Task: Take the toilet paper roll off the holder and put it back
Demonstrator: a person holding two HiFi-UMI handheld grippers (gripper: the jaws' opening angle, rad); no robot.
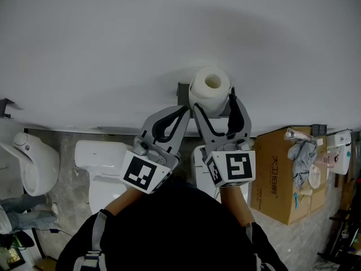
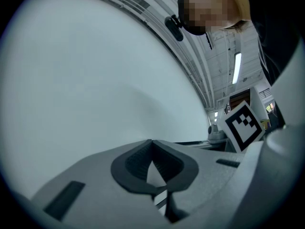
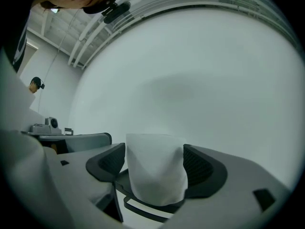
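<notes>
The white toilet paper roll (image 1: 210, 88) sits on a dark holder (image 1: 182, 92) fixed to the white wall. My right gripper (image 1: 215, 104) reaches level at it, one jaw on each side. In the right gripper view the roll (image 3: 155, 168) fills the gap between the dark pads (image 3: 197, 165), which stand wide beside it without squeezing it, so this gripper (image 3: 155, 165) is open. A dark bar of the holder (image 3: 150, 211) shows under the roll. My left gripper (image 1: 185, 110) is shut and empty just left of the roll, its tips (image 2: 152, 146) meeting near the bare wall.
The wall (image 1: 113, 49) is plain white around the holder. On the floor below stand a white toilet (image 1: 34, 164), another white fixture (image 1: 98, 162), and a cardboard box (image 1: 285, 179) with cloths on it at the right.
</notes>
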